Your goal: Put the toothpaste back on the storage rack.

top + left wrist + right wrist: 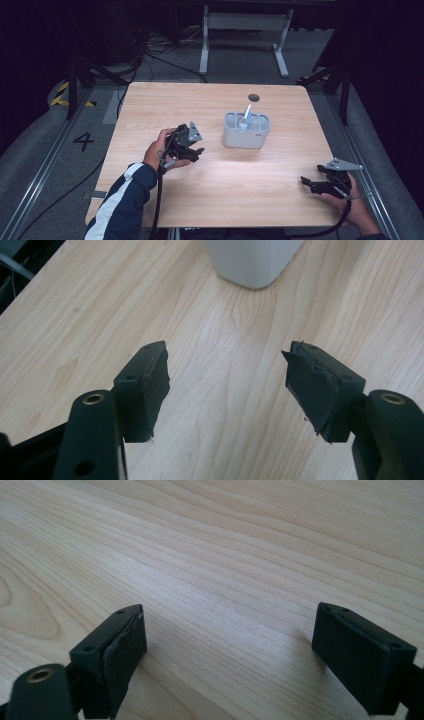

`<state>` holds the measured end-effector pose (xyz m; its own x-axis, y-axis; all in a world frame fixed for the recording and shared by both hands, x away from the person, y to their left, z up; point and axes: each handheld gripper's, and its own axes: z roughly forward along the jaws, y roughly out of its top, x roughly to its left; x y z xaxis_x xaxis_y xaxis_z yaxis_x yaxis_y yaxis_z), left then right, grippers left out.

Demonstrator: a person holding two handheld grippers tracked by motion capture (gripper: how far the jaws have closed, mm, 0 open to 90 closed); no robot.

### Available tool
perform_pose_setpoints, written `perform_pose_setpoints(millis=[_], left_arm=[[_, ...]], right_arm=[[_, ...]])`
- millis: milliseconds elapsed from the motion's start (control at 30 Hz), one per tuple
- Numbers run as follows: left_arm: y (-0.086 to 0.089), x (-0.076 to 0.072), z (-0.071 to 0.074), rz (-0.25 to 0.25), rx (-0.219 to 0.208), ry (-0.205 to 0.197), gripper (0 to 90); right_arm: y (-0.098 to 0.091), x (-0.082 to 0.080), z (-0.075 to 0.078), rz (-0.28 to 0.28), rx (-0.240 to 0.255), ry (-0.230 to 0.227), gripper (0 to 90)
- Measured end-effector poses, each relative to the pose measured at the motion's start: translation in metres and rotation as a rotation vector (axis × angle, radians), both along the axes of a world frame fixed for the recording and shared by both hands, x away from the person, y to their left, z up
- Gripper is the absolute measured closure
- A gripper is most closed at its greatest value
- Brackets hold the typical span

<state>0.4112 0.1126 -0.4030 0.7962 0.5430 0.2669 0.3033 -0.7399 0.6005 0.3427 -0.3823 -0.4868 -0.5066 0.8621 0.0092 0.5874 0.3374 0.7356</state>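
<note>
At the near right corner of the light wooden table [220, 175], a hand holds the right gripper [306, 183], a black two-jaw tool with a grey three-cornered plate on top. It sits low, just over the wood, and points to the left across the table. In the right gripper view its two black jaws stand wide apart. Nothing is between them, just bare wood.

A little farther in, on the left side, a hand coming out of a dark blue sleeve with a white stripe [120, 200] holds the left gripper [199, 151]. It is black too, with a grey plate on top and a black cable hanging down toward the table's near edge. It points to the right, at the tub. In the left gripper view its jaws are apart with only wood between them, so it grips nothing. The black pads look rough and torn at the edges.

Past that, near the middle of the table, stands a small light grey plastic tub [246, 135] with rounded corners and a few open slots on top. It is near the left gripper and well apart from the right one. A white thing with a thin stem [245, 118] stands tilted in one of the slots. It is too small to tell what it is.

Behind the tub there is a dark round spot [254, 97] on the wood near the far edge.

On the grey floor past the table stands a white metal frame [245, 30].
</note>
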Motion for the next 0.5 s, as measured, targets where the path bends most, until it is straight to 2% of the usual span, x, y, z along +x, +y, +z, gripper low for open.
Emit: perform_pose_setpoints(millis=[100,233,500], left_arm=[[0.009,-0.004,-0.003,0.014,0.005,0.01,32.6],[0.018,-0.012,-0.006,0.028,0.018,-0.004,32.5],[0.042,-0.027,-0.016,0.057,0.021,-0.001,32.1]], right_arm=[[0.0,0.0,0.0,0.0,0.0,0.0,14.6],[0.0,0.0,0.0,0.0,0.0,0.0,14.6],[0.0,0.0,0.0,0.0,0.0,0.0,14.6]])
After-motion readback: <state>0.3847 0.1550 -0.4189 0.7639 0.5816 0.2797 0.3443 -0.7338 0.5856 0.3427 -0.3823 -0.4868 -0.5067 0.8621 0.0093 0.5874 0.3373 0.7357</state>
